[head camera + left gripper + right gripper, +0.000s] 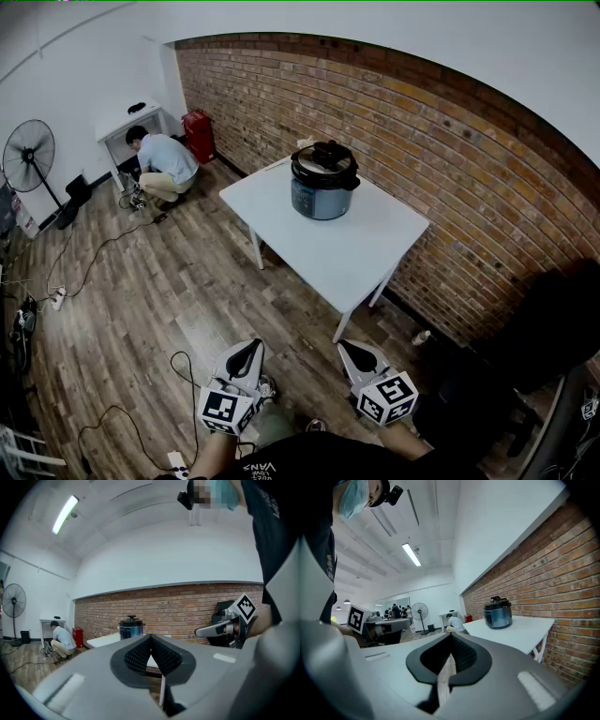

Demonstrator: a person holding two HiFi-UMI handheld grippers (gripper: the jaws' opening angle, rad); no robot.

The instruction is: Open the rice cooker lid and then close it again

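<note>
A blue rice cooker (323,182) with a black lid, lid down, stands on the far part of a white table (347,253) by the brick wall. It also shows small in the left gripper view as the rice cooker (131,627) and in the right gripper view as the rice cooker (497,612). My left gripper (249,346) and right gripper (349,347) hang low near my body, well short of the table, over the wooden floor. Both are shut with nothing between the jaws. The left gripper (150,637) and the right gripper (451,635) point toward the table.
A person (161,166) crouches at the far left by a small white desk (127,127) and a red box (199,135). A standing fan (28,157) is at the left. Cables (103,253) lie on the floor. A dark chair (525,347) stands at the right.
</note>
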